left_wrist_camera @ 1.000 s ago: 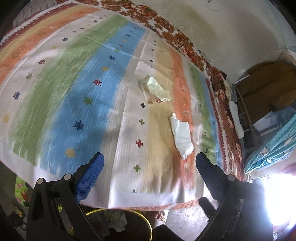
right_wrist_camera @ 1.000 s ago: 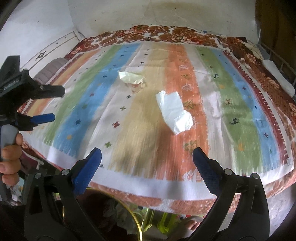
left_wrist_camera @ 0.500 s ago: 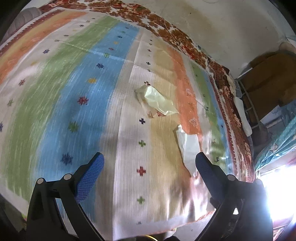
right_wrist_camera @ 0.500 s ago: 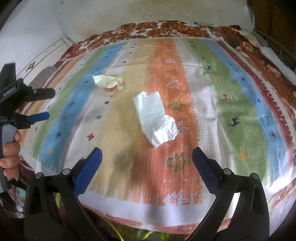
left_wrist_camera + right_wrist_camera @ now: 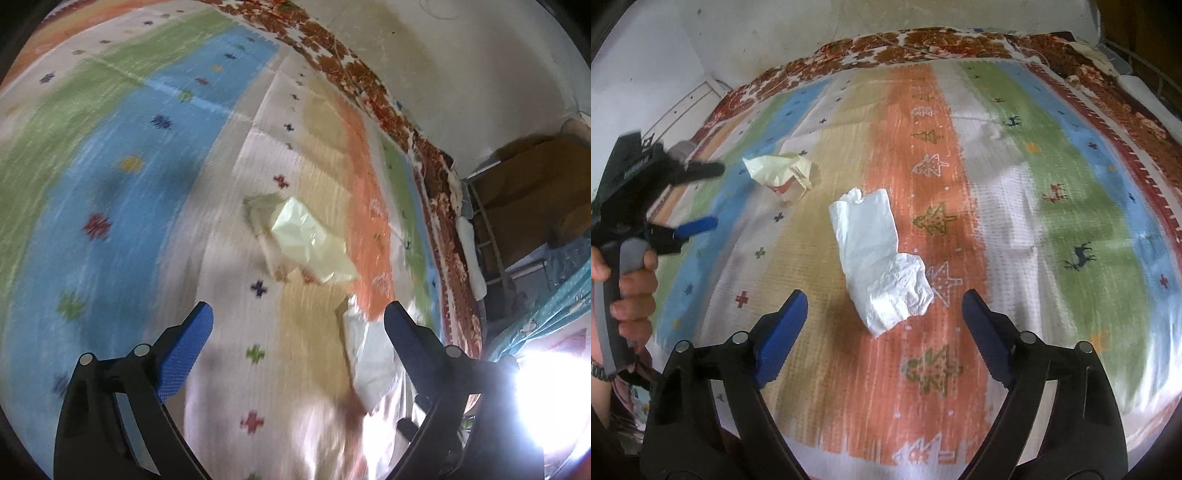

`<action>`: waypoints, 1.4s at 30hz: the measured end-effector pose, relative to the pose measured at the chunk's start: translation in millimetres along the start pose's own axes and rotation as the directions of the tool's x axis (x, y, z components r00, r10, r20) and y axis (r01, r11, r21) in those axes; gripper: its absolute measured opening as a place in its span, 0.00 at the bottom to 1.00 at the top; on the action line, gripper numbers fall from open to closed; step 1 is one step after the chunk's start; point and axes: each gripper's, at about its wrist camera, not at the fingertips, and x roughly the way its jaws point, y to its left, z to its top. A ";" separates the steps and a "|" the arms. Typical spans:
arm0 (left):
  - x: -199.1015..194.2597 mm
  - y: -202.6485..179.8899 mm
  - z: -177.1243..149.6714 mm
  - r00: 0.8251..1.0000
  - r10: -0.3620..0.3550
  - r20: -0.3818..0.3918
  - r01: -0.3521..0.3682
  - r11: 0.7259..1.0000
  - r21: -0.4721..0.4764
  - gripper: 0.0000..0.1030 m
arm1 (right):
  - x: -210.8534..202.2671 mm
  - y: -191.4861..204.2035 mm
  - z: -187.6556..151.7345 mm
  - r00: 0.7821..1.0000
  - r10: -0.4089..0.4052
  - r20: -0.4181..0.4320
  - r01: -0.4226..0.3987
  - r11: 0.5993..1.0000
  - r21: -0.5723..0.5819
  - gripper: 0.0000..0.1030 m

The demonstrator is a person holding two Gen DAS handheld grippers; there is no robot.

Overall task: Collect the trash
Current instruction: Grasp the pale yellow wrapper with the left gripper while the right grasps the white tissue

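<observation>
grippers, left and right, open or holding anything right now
left gripper: open, holding nothing, jaws just easing in, yellow wrapper ahead.
right gripper: open, holding nothing, jaws just closing around the white tissue.

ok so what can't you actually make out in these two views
- Left wrist view: the white tissue is partly behind the left tool's finger and fades into glare at the lower right.
- Left wrist view: motion blur smears the striped bedspread; its small motifs stay vague.
- Right wrist view: print on the yellowish wrapper is too small to read.
- No bin shows in either view.
</observation>
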 end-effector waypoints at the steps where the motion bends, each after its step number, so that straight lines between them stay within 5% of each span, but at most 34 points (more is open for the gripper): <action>1: 2.6 -0.5 2.0 1.000 -0.001 0.007 0.001 1.000 0.002 0.87 | 2.4 0.4 0.2 1.000 -0.002 -0.004 0.002 1.000 -0.008 0.74; 9: 36.8 3.1 17.8 0.999 -0.032 0.033 0.032 0.999 -0.022 0.74 | 29.6 -7.9 13.0 0.999 0.048 -0.025 -0.047 0.998 0.028 0.58; 15: 57.6 6.2 24.0 0.999 -0.020 0.048 0.020 1.000 -0.002 0.60 | 51.9 -2.6 8.3 0.995 0.068 -0.067 -0.066 0.997 0.029 0.22; 19: 63.3 12.6 20.5 0.998 -0.031 0.047 0.032 0.999 -0.020 0.38 | 52.5 1.5 6.3 0.996 0.070 -0.063 -0.071 0.997 -0.011 0.07; 24: 50.6 1.5 18.2 0.999 -0.014 0.052 0.013 1.000 0.028 0.19 | 44.1 8.9 6.0 0.996 0.054 -0.070 -0.057 0.997 -0.047 0.04; 36: -26.4 -28.7 0.8 0.998 0.023 0.053 -0.030 0.990 0.139 0.18 | -24.8 43.2 1.9 0.998 0.056 -0.017 -0.057 0.994 -0.093 0.04; 42: -64.9 -32.7 -7.7 0.999 0.019 0.035 -0.022 0.994 0.107 0.18 | -62.0 65.4 -8.3 0.998 0.056 0.012 -0.054 0.990 -0.129 0.04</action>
